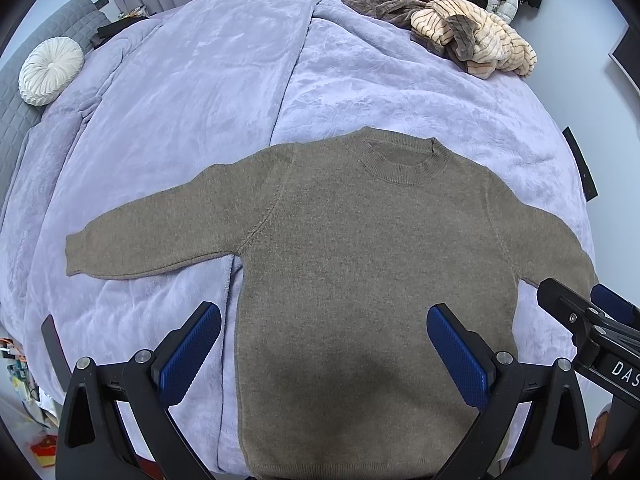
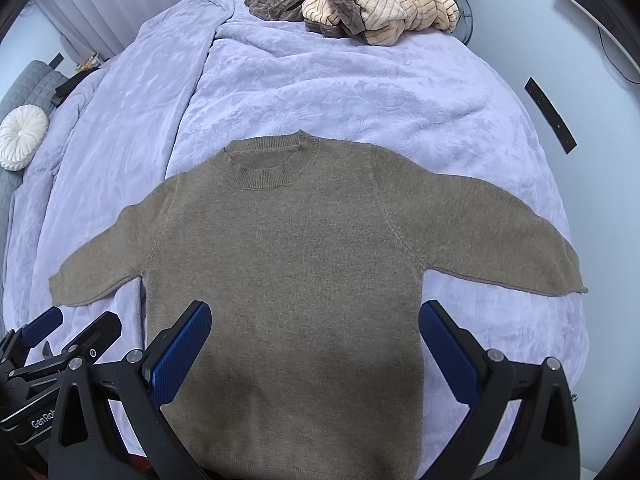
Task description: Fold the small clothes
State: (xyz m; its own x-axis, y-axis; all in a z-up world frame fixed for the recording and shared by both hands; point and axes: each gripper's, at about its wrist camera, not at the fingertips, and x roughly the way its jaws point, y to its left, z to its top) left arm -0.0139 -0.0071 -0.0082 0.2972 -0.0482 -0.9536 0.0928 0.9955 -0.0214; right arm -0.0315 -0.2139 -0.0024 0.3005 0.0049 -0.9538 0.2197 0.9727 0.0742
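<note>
The sweater lies flat beneath both grippers' spread jaws, seemingly untouched by either.

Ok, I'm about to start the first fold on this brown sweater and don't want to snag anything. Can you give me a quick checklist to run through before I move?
1. Brown sweater lies flat, front up, collar away from you: ok.
2. Both sleeves spread out to the sides, not tucked under: ok.
3. Left gripper open and holding nothing: ok.
4. Right gripper open and holding nothing: ok.
5. Pile of striped clothes lies apart from the sweater, at the far end of the lavender blanket: ok.
6. Bottom hem straight: cannot tell, the grippers hide part of it.
</note>
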